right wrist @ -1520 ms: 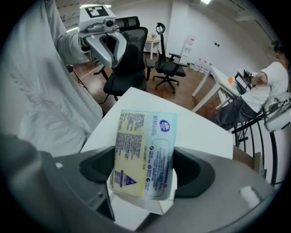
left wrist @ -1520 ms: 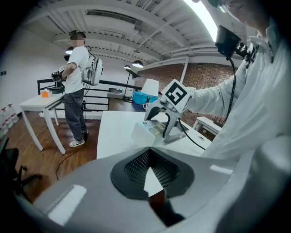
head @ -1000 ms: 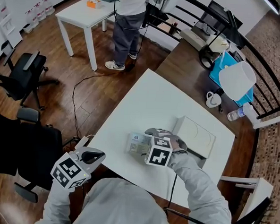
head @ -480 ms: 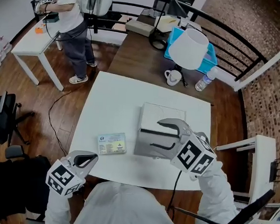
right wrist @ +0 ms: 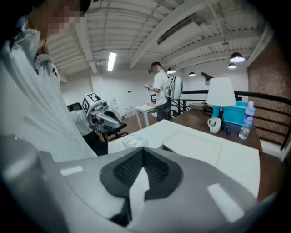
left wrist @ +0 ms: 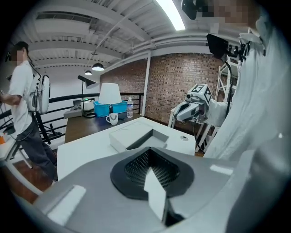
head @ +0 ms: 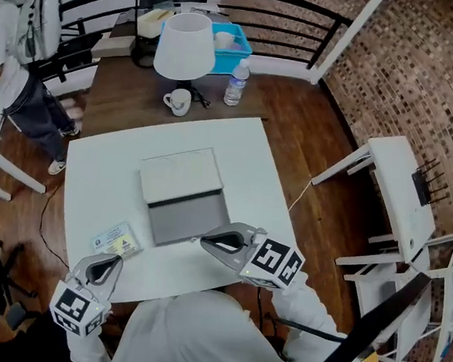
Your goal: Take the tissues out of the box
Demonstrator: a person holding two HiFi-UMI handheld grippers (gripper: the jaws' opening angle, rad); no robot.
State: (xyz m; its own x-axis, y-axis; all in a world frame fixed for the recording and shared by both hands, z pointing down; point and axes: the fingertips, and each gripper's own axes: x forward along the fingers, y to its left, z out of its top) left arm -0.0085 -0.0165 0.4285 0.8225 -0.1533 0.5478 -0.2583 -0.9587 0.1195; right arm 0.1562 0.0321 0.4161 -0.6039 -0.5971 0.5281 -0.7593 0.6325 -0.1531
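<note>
Right tongs (head: 210,243) shut, empty, hovering at box (head: 182,175) front edge. Left tongs (head: 108,264) shut, empty, by bench (head: 250,162) front-left corner. Tissues (head: 118,241) lie on bench just left of box, outside it. Grey recess looks empty: confirm, keep tongs clear of tissues.

The box (head: 181,196) blocks the table (head: 253,178) centre; tissue pack (head: 117,240) lies left; right side bare.
</note>
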